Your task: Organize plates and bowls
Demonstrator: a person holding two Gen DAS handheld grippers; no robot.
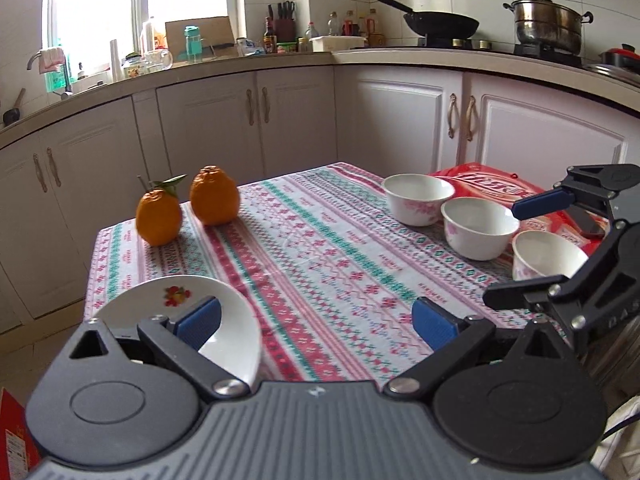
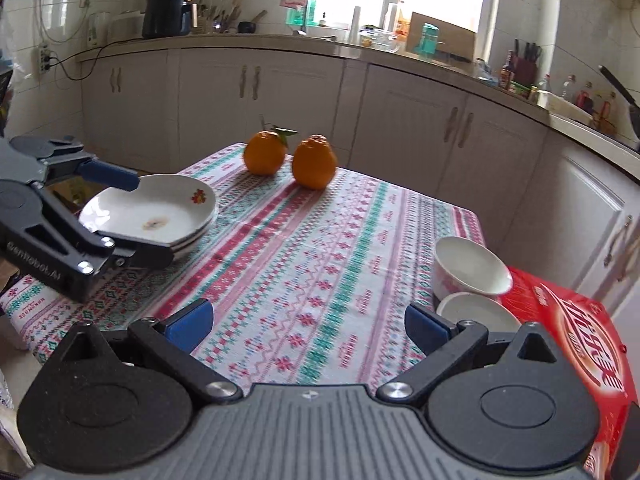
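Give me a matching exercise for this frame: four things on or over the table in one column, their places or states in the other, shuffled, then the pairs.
Things:
1. Plates
2. Oranges
3. Bowls
4. Left gripper

Places or states:
A. Three in a row beside the red package
B. Open, holding nothing
C. Stacked at the table's left edge
D. A pair at the far end of the tablecloth

Pairs: 1-C, 2-D, 3-A, 4-B
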